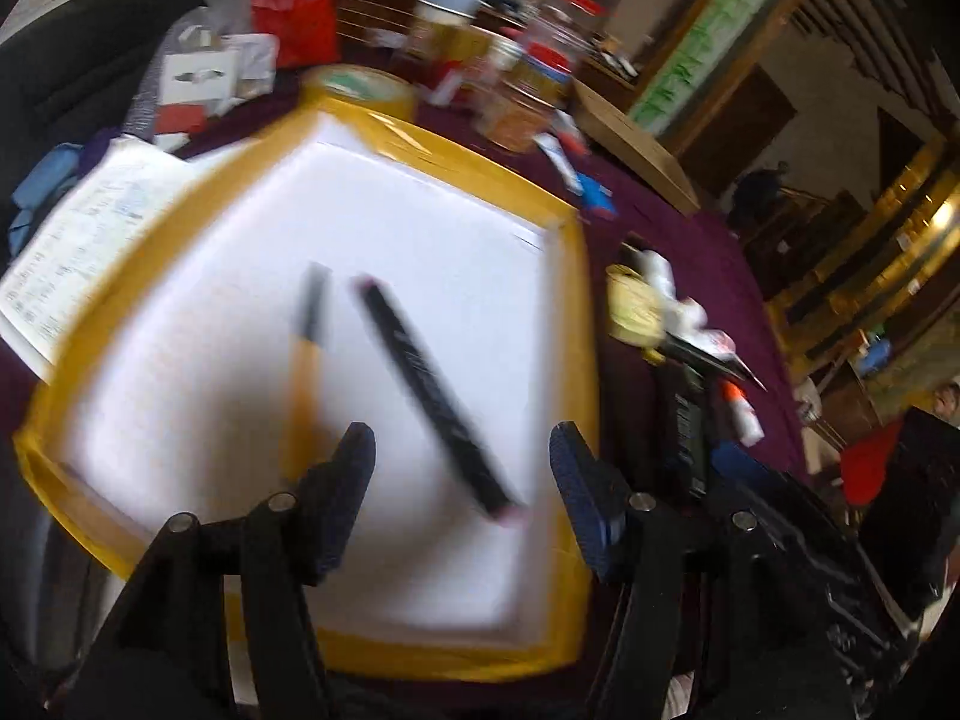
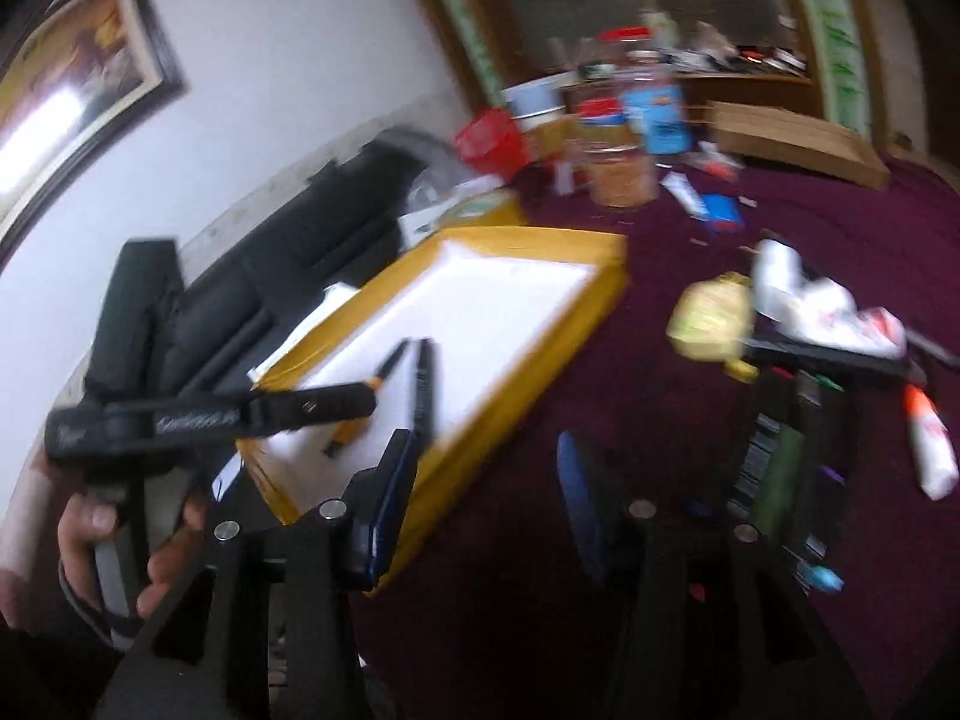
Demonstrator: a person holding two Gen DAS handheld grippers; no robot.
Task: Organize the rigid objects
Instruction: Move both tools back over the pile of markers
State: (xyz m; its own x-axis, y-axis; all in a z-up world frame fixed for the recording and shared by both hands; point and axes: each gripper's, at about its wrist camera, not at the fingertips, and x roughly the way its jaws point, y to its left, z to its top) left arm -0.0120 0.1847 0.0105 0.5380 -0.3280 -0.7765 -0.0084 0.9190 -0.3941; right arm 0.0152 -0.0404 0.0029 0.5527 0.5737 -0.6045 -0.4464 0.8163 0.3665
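Observation:
A yellow-rimmed tray (image 1: pixel 585 324) with a white floor sits on the purple cloth. Two pens lie in it: a black marker with pink ends (image 1: pixel 438 396) and a yellow-and-black pen (image 1: pixel 309 354). My left gripper (image 1: pixel 462 456) hovers open over the tray's near part. The marker's near end shows between its fingers, and neither pad touches it. My right gripper (image 2: pixel 486 468) is open and holds nothing, over the cloth at the tray's (image 2: pixel 528 372) right rim. In the right wrist view the marker (image 2: pixel 423 384) and the pen (image 2: pixel 387 369) lie side by side, partly hidden by the left tool held in a hand (image 2: pixel 90 528).
Jars (image 1: pixel 528 96), a tape roll (image 1: pixel 360 90), a red bag (image 1: pixel 297 12) and a cardboard box (image 1: pixel 636 144) crowd the far side. Printed paper (image 1: pixel 78 240) lies left of the tray. To its right are a yellowish lump (image 2: pixel 711 315), a white tube (image 2: pixel 930 438) and a dark pen holder (image 2: pixel 780 456).

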